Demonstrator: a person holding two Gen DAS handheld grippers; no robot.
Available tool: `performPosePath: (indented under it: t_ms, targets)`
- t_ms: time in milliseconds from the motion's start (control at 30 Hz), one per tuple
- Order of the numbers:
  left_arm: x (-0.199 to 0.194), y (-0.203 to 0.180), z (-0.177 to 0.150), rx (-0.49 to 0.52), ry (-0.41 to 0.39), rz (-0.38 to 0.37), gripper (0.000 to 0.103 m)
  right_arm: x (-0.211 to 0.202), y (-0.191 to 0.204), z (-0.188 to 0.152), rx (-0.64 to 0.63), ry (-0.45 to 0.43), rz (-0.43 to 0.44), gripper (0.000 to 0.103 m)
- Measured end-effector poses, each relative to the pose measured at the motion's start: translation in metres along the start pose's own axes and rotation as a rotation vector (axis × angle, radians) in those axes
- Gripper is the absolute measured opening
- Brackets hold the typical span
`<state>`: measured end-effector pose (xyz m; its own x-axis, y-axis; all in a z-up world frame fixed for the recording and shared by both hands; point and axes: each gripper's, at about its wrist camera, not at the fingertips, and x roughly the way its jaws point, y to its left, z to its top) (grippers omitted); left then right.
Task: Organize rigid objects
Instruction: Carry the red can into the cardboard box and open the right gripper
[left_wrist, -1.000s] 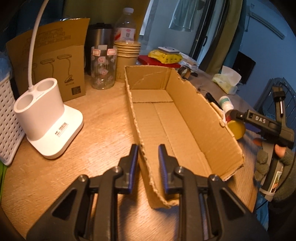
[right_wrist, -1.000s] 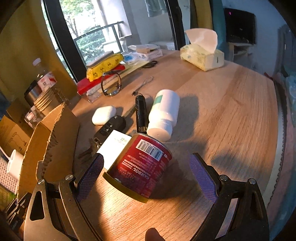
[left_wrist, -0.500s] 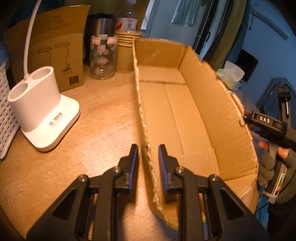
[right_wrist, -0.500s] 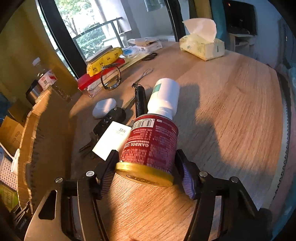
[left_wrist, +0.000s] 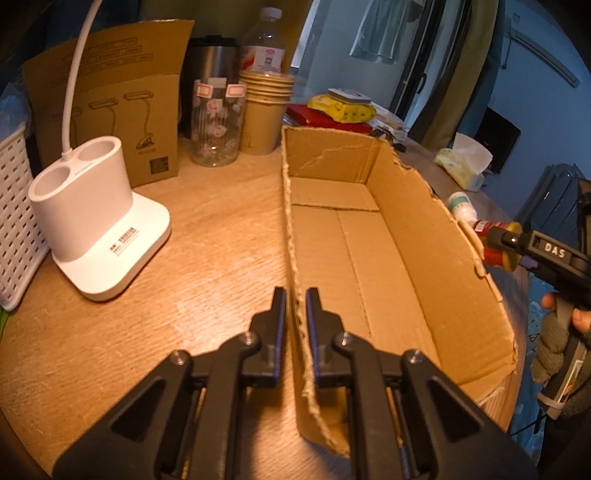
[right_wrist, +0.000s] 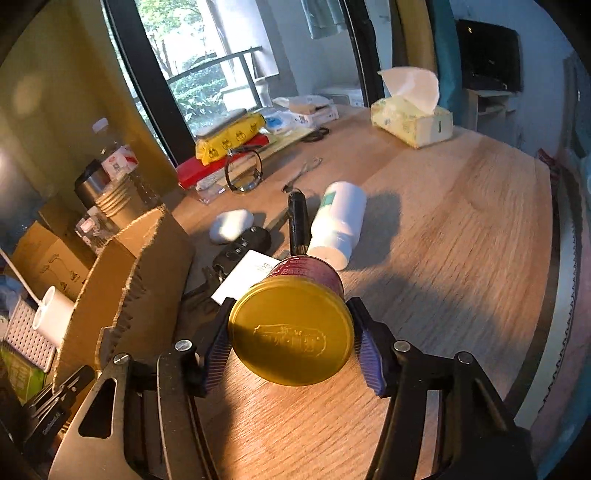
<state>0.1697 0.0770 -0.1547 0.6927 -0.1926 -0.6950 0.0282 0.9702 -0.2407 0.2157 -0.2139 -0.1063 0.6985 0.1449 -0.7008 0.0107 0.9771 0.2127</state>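
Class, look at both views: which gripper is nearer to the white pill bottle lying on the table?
Right. The right gripper, closing on the red can, sits just short of the white pill bottle; the left gripper clamps the cardboard box's far wall.

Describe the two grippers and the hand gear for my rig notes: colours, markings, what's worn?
Left gripper: black plastic frame with triangular cutouts, silver screws, blue-purple ribbed pads. Right gripper: same build; seen from the left wrist view, it carries white "DAS" lettering. The hand wears a grey-green knit fingerless glove.

A red can (right_wrist: 306, 273) with gold base, brown cardboard box (left_wrist: 369, 236), white bottle (right_wrist: 340, 221), pale-green tissue box (right_wrist: 413, 123).
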Motion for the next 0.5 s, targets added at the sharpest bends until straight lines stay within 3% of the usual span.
performPosePath:
  t_ms: [300,500]
  targets:
    - [-0.004,0.000,-0.002,-0.004,-0.011,0.025,0.010,-0.051,0.038,0.006,-0.084,-0.060,0.122,0.062]
    - [-0.006,-0.001,-0.003,-0.015,-0.017,0.029,0.009,-0.072,0.084,-0.006,-0.193,-0.045,0.230,0.062]
